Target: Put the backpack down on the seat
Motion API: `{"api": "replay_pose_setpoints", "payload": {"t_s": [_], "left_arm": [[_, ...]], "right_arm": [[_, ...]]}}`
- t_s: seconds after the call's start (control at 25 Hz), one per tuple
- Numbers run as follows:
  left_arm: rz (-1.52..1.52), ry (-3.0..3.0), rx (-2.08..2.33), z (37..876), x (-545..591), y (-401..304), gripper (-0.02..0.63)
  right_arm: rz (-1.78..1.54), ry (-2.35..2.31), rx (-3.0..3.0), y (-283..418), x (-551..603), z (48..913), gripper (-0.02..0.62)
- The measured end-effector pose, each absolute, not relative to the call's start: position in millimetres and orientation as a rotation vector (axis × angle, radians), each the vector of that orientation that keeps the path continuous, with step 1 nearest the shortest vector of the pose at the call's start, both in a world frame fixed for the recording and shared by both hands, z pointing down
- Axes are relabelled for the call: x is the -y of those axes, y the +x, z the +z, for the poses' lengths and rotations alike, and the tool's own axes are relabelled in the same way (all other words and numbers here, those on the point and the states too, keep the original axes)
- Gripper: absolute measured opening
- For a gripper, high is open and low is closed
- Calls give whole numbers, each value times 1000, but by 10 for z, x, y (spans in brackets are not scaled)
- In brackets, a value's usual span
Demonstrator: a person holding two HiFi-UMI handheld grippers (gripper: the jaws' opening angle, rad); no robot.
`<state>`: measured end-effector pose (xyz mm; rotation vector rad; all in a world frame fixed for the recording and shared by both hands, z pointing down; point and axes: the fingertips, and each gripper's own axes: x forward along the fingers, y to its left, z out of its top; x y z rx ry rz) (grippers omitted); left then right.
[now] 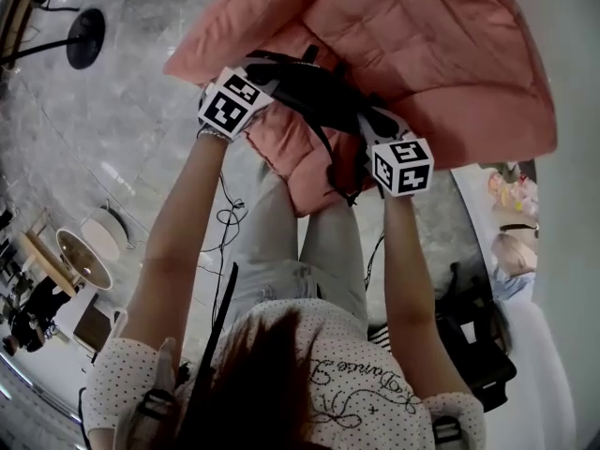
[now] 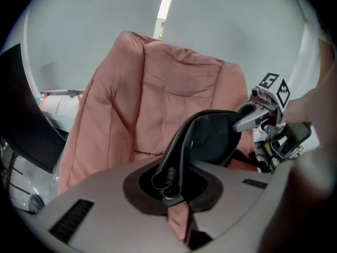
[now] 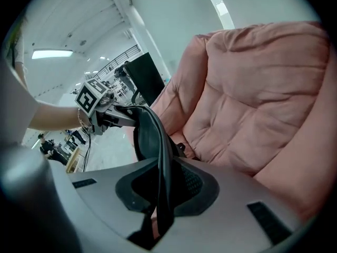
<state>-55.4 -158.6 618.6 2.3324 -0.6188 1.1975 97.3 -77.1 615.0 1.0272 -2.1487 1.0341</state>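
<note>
I hold a black backpack (image 1: 305, 90) up between both grippers, just over the seat (image 1: 295, 153) of a pink padded armchair (image 1: 422, 54). My left gripper (image 1: 261, 75) is shut on a black strap edge (image 2: 176, 152) at the pack's left end. At the right end my right gripper (image 1: 377, 122) is shut on another black strap (image 3: 159, 157). In the left gripper view the pack's body (image 2: 213, 138) hangs in front of the chair back (image 2: 174, 83), with the right gripper (image 2: 253, 115) beyond it. The right gripper view shows the left gripper (image 3: 113, 115) across the pack. I cannot tell whether the bottom touches the cushion.
A black round stand base (image 1: 85, 37) sits on the marble floor at the upper left. Cables (image 1: 228, 216) trail by the person's legs. Round stools or tables (image 1: 84, 256) stand at the left. A black bag or chair (image 1: 478, 336) and a cluttered white surface (image 1: 511, 209) are at the right.
</note>
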Motion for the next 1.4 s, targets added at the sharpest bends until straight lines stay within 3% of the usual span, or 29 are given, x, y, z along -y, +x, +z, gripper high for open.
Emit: {"api": "replay_pose_setpoints", "payload": {"t_s": [0.64,0.88,0.96,1.08,1.24,1.4], "left_arm": [[1276,2263,565,7174,1742,-555,45],[1349,2304,664,7232,1760,-629,91],[1363,2308,687,7252,1765,-667,127],[1395,2321,697,7254,1731,-708,231],[1398,2291,723,7217,1657,-793,257],[1364,2281,753,7153,1635,-840,272]], "right_arm": [[1144,995,2040,851,672,6917,58],[1147,987,2053,809,699,6926,64],[1158,971,2057,788,705,6936,72],[1171,958,2044,775,690,6941,109],[1168,945,2030,769,675,6931,150],[1147,935,2034,729,661,6888,143]]}}
